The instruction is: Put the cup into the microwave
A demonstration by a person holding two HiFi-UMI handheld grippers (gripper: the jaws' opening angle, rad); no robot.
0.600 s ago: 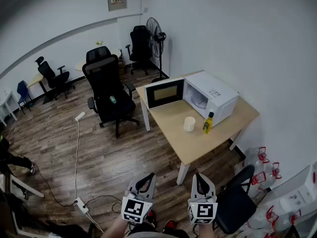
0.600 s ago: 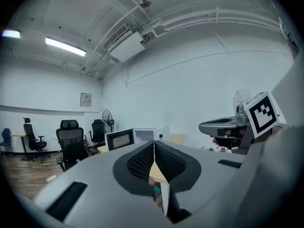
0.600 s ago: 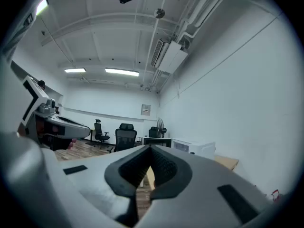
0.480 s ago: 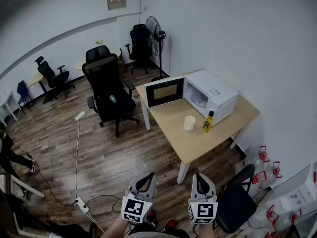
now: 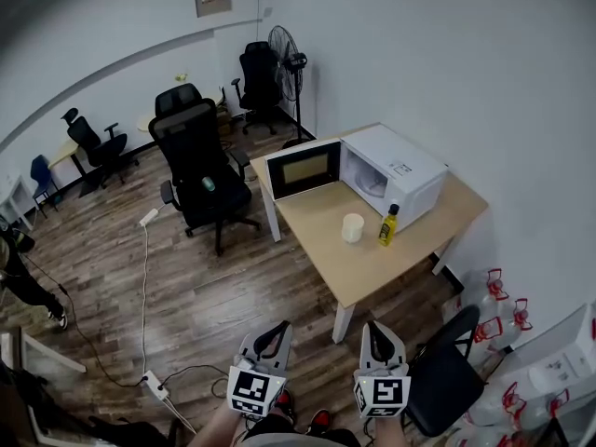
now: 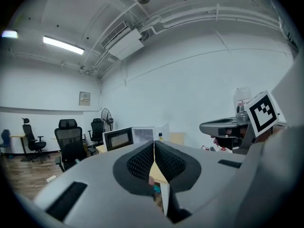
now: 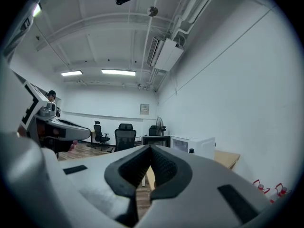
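Approach step: left gripper [image 5: 276, 331] & right gripper [image 5: 374, 329] jaws together, nothing held, well short of table [image 5: 372, 270]. Next: close in, spread 1 around cup [image 5: 352, 227] near open-doored microwave [image 5: 402, 171].

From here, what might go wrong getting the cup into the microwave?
The yellow bottle stands close beside the cup, so a reach may topple it. The open door of the microwave stands near the cup and could be bumped. The left gripper and right gripper are shut and must open first.

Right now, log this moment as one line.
cup: on table beside bottle, not yet picked | microwave: door open | left tool: shut, empty | right tool: shut, empty
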